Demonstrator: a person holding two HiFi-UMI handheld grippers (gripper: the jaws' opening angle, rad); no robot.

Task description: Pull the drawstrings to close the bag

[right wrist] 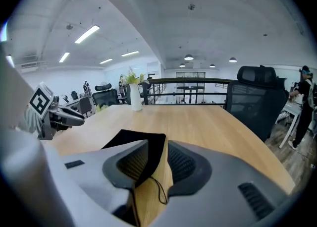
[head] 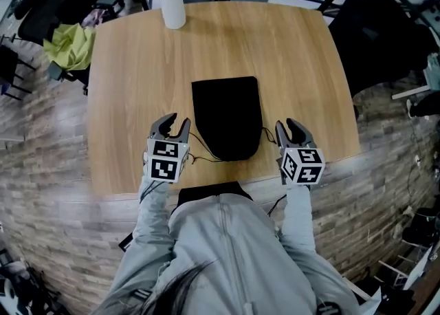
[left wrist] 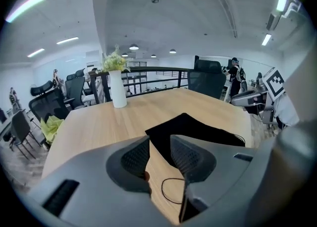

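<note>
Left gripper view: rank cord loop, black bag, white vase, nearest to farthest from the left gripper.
1. Cord loop, just below the left gripper.
2. Black bag, ahead, slightly right.
3. White vase, far back, left.

No readable txt, nos. or brands anywhere I can see. Only b/w square markers (head: pixel 167 159) on my left gripper (head: pixel 173 122) & right gripper (head: pixel 289 125), no letters.

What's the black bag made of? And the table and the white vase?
The bag looks like soft matte cloth: it lies flat and limp, no shine. The table looks like wood or wood-look board: pale, smooth, with grain lines. The vase may be ceramic or plastic: plain smooth white, too small to tell.
</note>
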